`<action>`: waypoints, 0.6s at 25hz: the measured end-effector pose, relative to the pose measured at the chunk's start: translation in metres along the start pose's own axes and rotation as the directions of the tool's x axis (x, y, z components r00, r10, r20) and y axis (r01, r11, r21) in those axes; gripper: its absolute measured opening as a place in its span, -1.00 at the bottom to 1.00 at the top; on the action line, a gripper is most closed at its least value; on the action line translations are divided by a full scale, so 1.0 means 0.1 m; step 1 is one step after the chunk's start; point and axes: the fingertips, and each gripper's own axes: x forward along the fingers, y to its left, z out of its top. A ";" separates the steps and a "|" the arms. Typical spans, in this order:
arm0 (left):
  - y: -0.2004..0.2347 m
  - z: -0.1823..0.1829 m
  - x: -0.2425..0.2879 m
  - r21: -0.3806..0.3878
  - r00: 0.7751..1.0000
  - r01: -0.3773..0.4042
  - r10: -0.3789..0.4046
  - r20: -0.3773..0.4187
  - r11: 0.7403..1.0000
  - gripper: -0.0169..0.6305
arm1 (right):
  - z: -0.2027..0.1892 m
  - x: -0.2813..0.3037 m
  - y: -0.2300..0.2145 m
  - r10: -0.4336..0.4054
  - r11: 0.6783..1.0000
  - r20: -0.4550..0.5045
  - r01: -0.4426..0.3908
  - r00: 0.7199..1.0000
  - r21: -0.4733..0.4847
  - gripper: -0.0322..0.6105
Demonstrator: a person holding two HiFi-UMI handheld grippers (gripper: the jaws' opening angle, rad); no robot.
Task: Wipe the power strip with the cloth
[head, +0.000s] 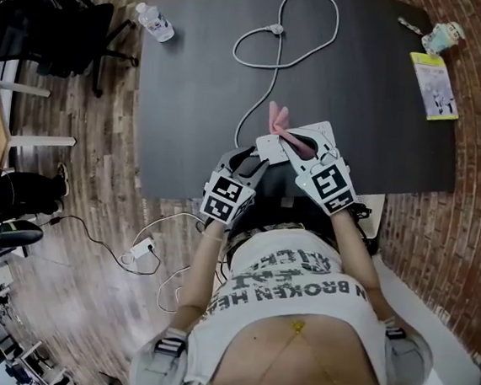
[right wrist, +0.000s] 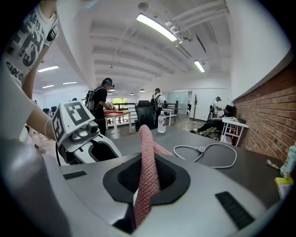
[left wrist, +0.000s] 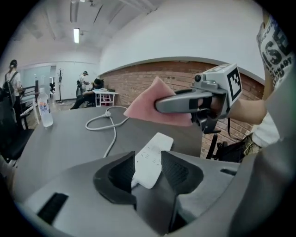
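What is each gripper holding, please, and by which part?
The right gripper is shut on the pink cloth, pinched along its near part, the rest poking out. The left gripper holds nothing; its open jaws straddle the power strip.

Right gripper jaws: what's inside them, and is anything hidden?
The right gripper is shut on the pink cloth, which stands up out of the jaws. Its lower end disappears into the jaw slot, so how much is clamped is hidden.
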 end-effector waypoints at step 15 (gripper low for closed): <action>0.07 -0.92 0.61 0.139 0.916 0.077 -0.015 -0.401 0.987 -0.11 | -0.50 0.30 0.10 0.114 0.992 -0.158 -0.121 0.981 -0.035 -0.85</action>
